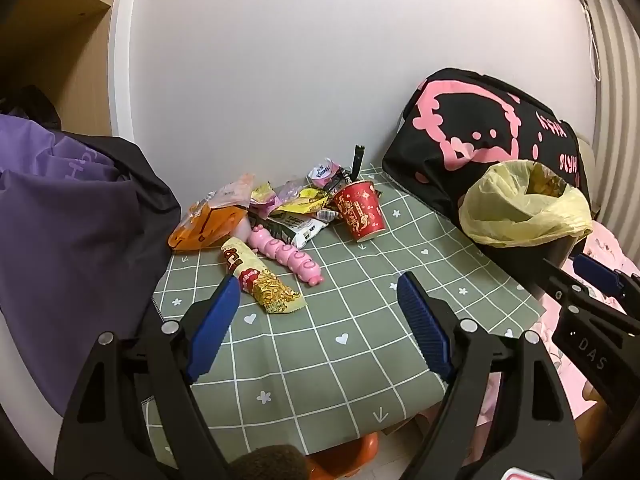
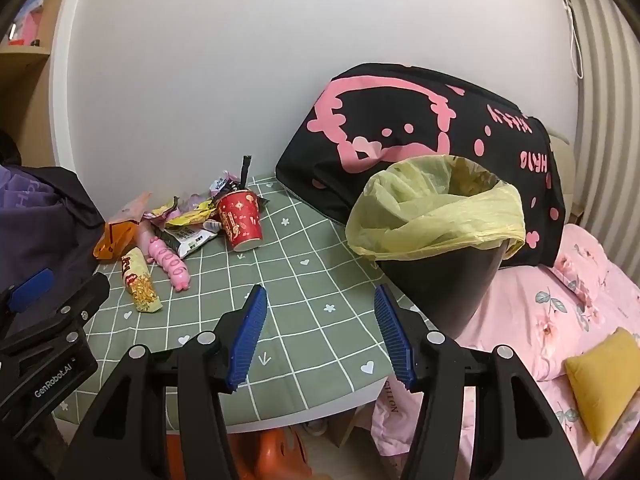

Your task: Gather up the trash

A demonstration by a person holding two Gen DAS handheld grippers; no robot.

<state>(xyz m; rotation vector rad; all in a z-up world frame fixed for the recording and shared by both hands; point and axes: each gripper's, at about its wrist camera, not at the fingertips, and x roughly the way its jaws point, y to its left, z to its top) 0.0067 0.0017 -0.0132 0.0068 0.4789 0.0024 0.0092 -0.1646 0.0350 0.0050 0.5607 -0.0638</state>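
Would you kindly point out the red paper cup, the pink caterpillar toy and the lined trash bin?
red paper cup (image 1: 362,214), left wrist view, on its patterned side wall.
pink caterpillar toy (image 1: 286,254), left wrist view, on a middle segment.
lined trash bin (image 2: 444,292), right wrist view, on its black outer wall.

Bedroom: floral bedding (image 2: 560,312), wall-side table (image 2: 304,280)

On the table (image 2: 312,280), the paper cup (image 2: 240,220) stands behind the bin (image 2: 440,280) to its left; wrappers (image 2: 188,216) lie left of the cup, perhaps touching it
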